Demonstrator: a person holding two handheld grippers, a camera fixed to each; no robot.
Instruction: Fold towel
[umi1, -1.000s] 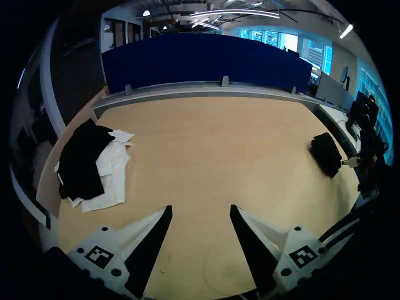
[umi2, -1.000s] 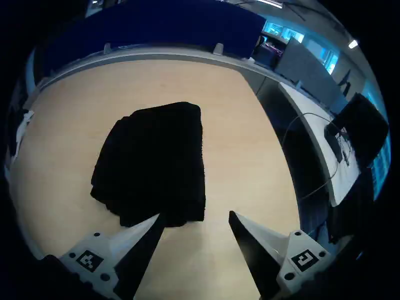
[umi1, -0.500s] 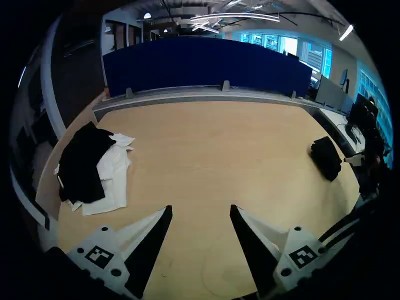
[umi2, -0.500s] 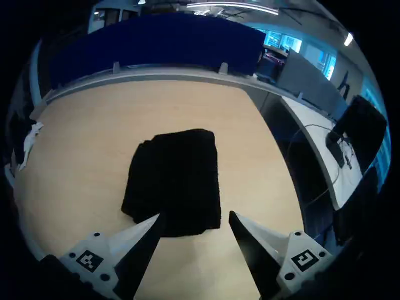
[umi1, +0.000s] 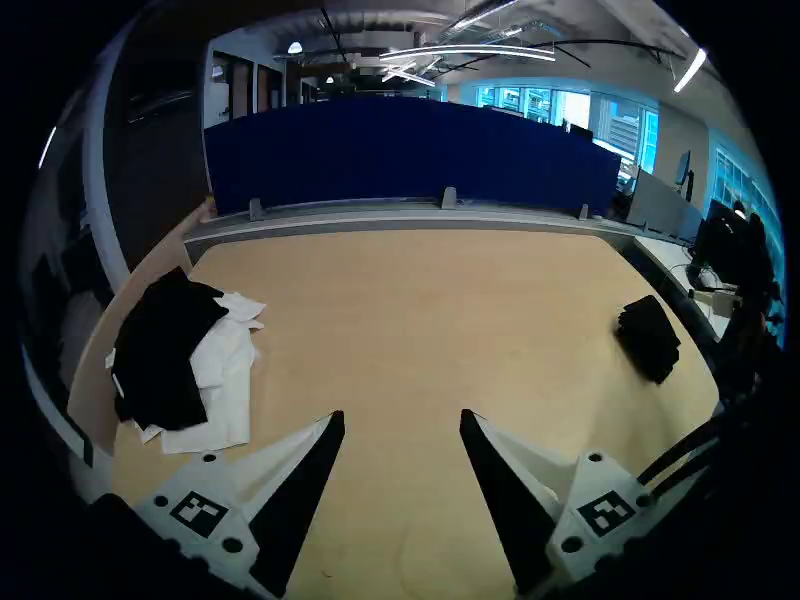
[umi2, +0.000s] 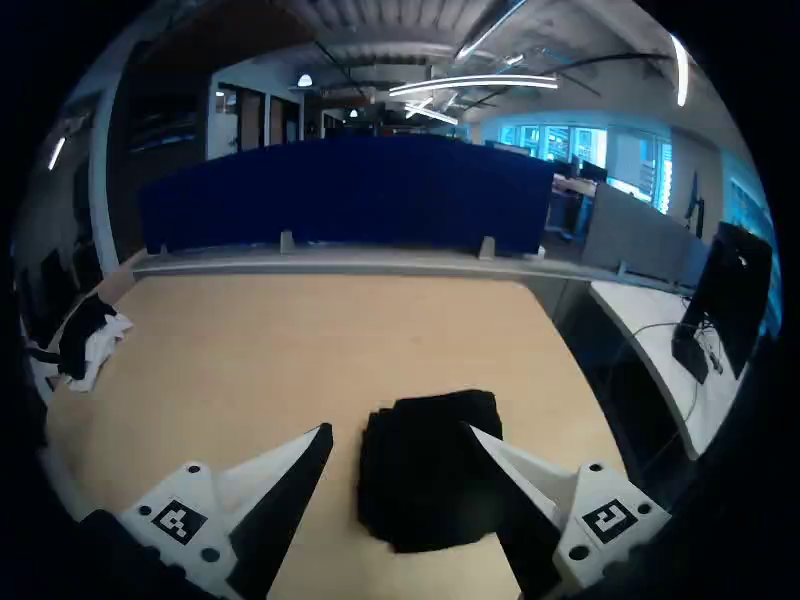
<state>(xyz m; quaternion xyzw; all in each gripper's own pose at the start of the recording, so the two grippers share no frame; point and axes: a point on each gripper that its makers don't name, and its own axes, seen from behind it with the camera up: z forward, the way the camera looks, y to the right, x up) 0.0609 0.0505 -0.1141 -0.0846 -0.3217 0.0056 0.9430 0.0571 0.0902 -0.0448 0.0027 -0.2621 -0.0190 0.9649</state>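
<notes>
A folded black towel (umi2: 430, 470) lies flat on the wooden table (umi2: 300, 340) near its right edge; in the left gripper view the same folded towel (umi1: 650, 338) sits far right. My right gripper (umi2: 398, 440) hovers open above it, nothing between its fingers. A loose pile of towels, a black one (umi1: 160, 345) over a white one (umi1: 225, 375), lies at the table's left; it shows small and far as a pile (umi2: 88, 340) in the right gripper view. My left gripper (umi1: 398, 425) is open over bare table, apart from both.
A blue partition (umi1: 410, 150) runs along the table's far edge. To the right stands a second desk (umi2: 660, 350) with a dark monitor (umi2: 725, 300) and cables. A dark chair or figure (umi1: 745, 300) stands past the table's right edge.
The right gripper has pulled back and tilted up from the folded black towel, which now appears smaller and lower. The left gripper's view lifted slightly; the piles did not move.
</notes>
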